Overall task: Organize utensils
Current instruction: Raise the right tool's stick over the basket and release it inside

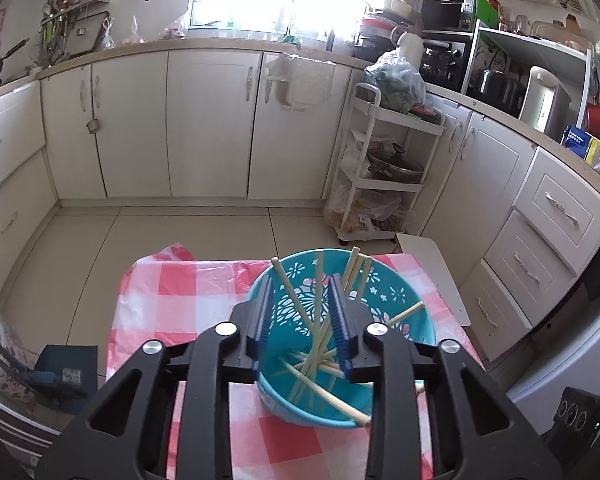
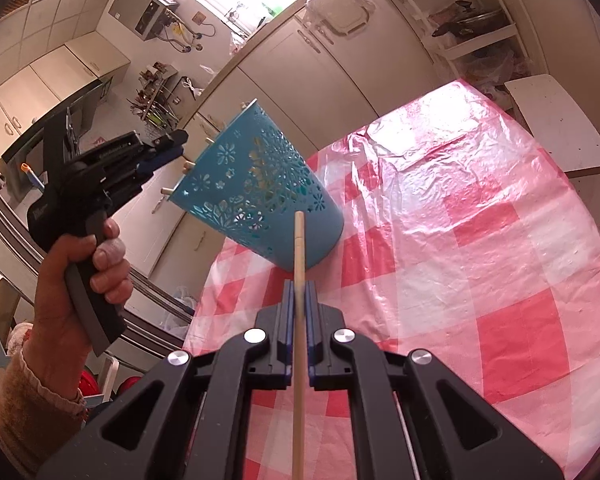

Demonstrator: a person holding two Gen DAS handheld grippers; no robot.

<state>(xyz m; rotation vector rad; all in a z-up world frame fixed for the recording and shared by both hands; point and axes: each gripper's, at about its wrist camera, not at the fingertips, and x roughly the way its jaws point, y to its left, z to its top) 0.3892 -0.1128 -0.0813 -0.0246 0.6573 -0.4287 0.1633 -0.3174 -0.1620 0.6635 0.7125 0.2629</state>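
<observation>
A teal cut-out utensil holder (image 1: 384,292) stands on the red-and-white checked tablecloth (image 1: 188,304), with several wooden chopsticks (image 1: 300,312) leaning inside it. My left gripper (image 1: 300,300) hangs open over the holder's mouth. One finger is at the near-left rim and the other is over the inside; the pads press on nothing. In the right wrist view the holder (image 2: 260,200) looks tilted, and a hand (image 2: 96,264) holds the left gripper (image 2: 176,138) by its rim. My right gripper (image 2: 300,292) is shut on one chopstick (image 2: 299,240), whose tip points at the holder's lower wall.
A white rolling cart (image 1: 380,168) with a pot and bags stands in the cabinet corner beyond the table. A white board (image 1: 432,276) lies past the table's far right edge. Drawers (image 1: 540,240) run along the right. The cloth (image 2: 460,240) to the holder's right is bare.
</observation>
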